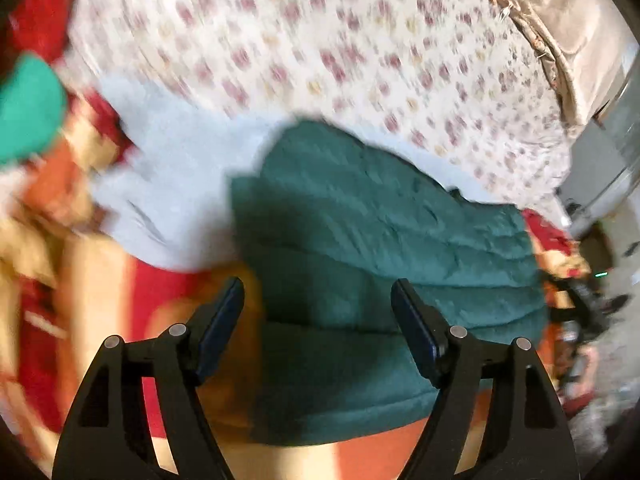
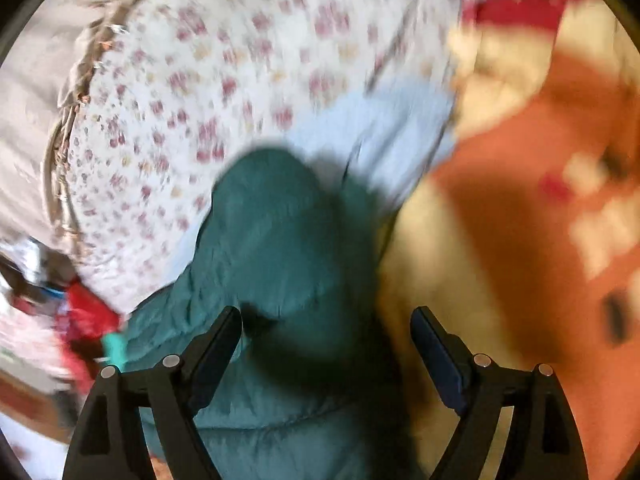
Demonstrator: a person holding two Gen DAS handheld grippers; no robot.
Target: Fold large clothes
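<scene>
Both views are bright with soft daylight, and strong motion blur smears the floral sheet (image 1: 320, 40) beyond the teal quilted jacket (image 1: 380, 240). Near it a dark shadow falls. The fisheye edges bend and darken.

Spread tongs (image 2: 326, 330) hover over teal jacket (image 2: 276, 240).

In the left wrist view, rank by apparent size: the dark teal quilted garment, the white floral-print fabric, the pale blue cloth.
1. White floral-print fabric, largest.
2. Dark teal quilted garment, though it lies nearest the camera, so unsure.
3. Pale blue cloth, smallest showing; partly covered by the teal garment.
</scene>
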